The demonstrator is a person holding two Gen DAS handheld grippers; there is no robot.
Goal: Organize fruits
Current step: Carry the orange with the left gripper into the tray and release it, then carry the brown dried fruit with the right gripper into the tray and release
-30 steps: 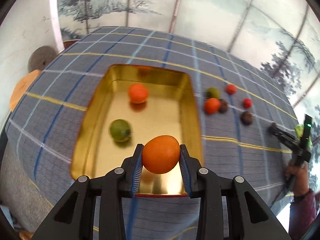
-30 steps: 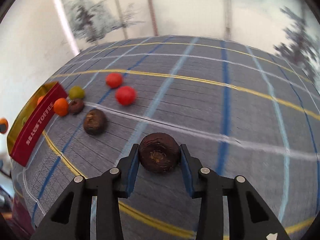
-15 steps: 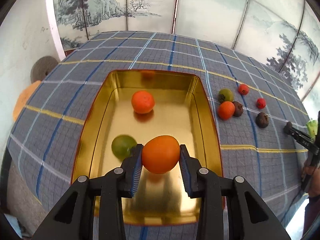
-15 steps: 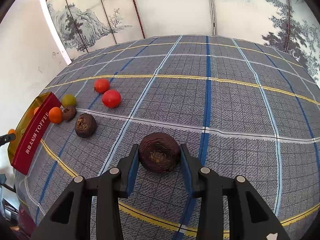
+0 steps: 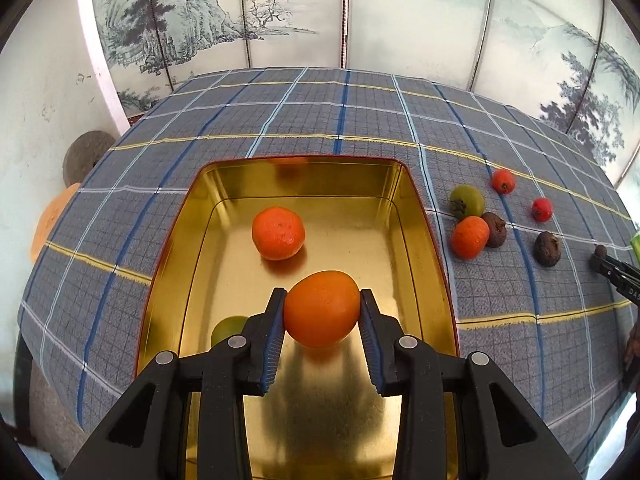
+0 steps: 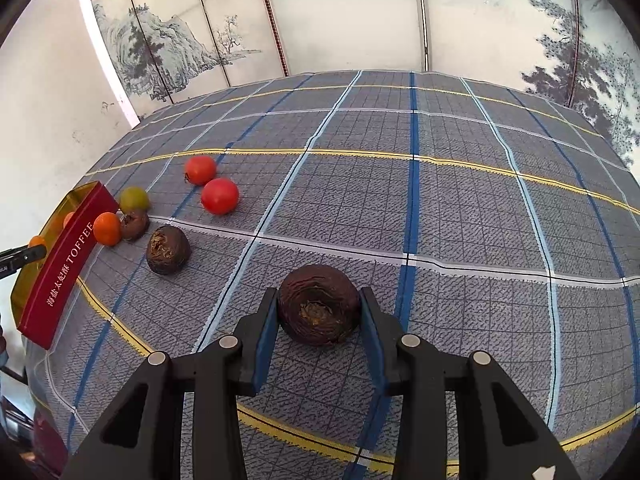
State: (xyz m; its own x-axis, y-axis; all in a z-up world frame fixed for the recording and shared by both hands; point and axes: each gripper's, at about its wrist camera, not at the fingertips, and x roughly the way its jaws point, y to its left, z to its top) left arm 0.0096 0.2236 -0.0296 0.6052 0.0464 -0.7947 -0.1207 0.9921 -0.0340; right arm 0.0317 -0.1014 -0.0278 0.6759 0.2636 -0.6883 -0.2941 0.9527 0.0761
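My left gripper (image 5: 322, 310) is shut on an orange fruit (image 5: 322, 308) and holds it over the gold tin (image 5: 424, 240). In the tin lie a mandarin (image 5: 278, 233) and a green fruit (image 5: 228, 328), the latter partly hidden by my fingers. My right gripper (image 6: 319, 306) is shut on a dark brown wrinkled fruit (image 6: 319, 304) low over the plaid cloth. On the cloth right of the tin lie a green fruit (image 5: 466, 201), a mandarin (image 5: 470, 237), two brown fruits (image 5: 495, 229) (image 5: 547, 248) and two red fruits (image 5: 503, 181) (image 5: 542, 209).
The tin's red outer wall marked TOFFEE (image 6: 64, 264) shows at the left of the right wrist view. The plaid cloth (image 6: 440, 200) covers the table. Painted screens (image 5: 360, 12) stand behind. A round grey object (image 5: 86, 156) and an orange one (image 5: 52, 216) lie beyond the left table edge.
My left gripper has moved forward over the tin with the orange fruit. My right gripper has carried the brown fruit and the view has steadied and risen slightly.
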